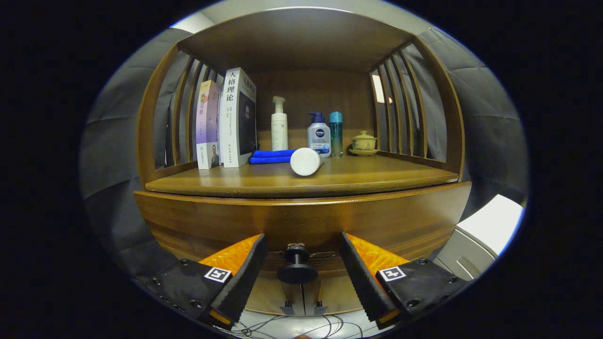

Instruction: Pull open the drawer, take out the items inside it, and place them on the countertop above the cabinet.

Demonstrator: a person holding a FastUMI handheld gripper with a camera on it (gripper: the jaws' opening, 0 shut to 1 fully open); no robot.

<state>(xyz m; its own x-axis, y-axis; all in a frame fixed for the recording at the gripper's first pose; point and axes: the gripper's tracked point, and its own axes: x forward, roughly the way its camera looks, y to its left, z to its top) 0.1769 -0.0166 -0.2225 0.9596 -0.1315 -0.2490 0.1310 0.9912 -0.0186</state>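
I have the cabinet (pixel 301 221) squarely in front of me, a dark wooden piece with slatted sides and a worktop (pixel 377 176) set under its roof. The drawer (pixel 212 226) is the wide curved front just below the worktop's front edge, and it looks fully closed, so the first step is not yet done.

On the worktop, two books (pixel 228 120) stand upright toward the left edge, with a folded blue cloth (pixel 271 157) lying beside them. A white tube (pixel 306 161) lies on its side near the middle, its round end toward me. Along the back edge stand a white pump bottle (pixel 279 125), a second pump bottle (pixel 319 136) and a teal bottle (pixel 336 134), and a small lidded cup (pixel 364 142) sits on a saucer near the right edge.

My gripper (pixel 301 278) is wide open and holds nothing. The drawer's knob (pixel 297 269), a small dark disc on a short stem, sits between the fingers (pixel 242 278) with clear gaps on both sides.

I judge the knob rigid and smooth, so it could slip. I would close behind the disc on the stem and pull straight back; a solid wood drawer may drag. What lies inside I cannot tell.
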